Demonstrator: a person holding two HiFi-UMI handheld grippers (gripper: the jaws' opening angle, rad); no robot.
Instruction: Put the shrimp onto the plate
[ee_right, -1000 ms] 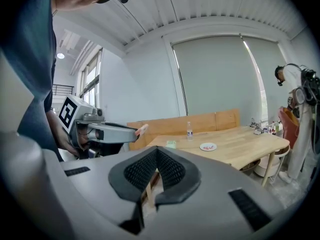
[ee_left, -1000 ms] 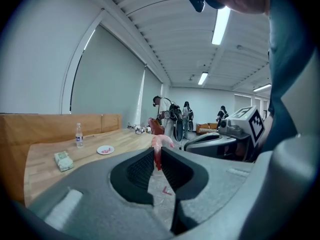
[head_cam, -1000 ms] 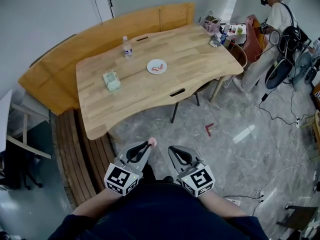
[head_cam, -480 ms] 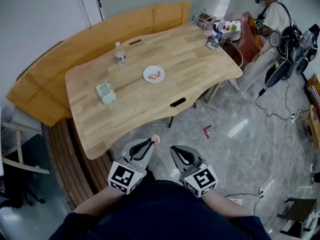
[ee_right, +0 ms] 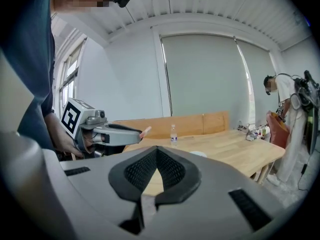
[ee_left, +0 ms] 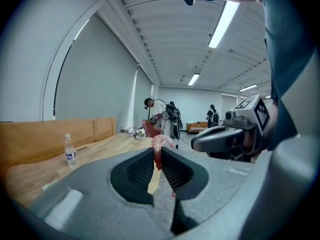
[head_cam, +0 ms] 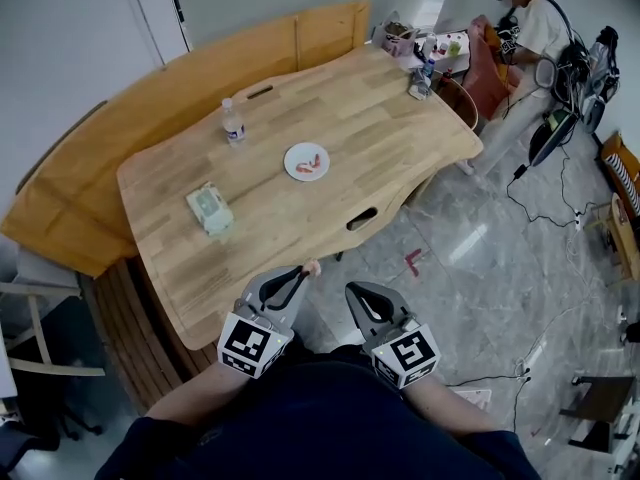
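My left gripper (head_cam: 301, 272) is held near my body, just short of the wooden table's (head_cam: 400, 128) near edge. It is shut on a pink shrimp (head_cam: 312, 266), which sticks up between the pads in the left gripper view as shrimp (ee_left: 159, 145). A white plate (head_cam: 306, 161) lies in the middle of the table with a red-orange shrimp (head_cam: 311, 162) on it. My right gripper (head_cam: 353, 291) is beside the left one, shut with nothing in it, as right gripper (ee_right: 157, 150) shows. The plate (ee_right: 198, 154) appears as a pale patch past the right jaws.
A water bottle (head_cam: 232, 123) and a tissue pack (head_cam: 209, 209) stand on the table's left half, and small items (head_cam: 418, 46) sit at its far corner. A wooden bench (head_cam: 120, 118) wraps the far side. A person (head_cam: 525, 18) stands at the far right, with cables (head_cam: 560, 183) on the floor.
The table and plate have come nearer and shifted left in the head view. Both grippers keep the same pose, the left still holding the shrimp.
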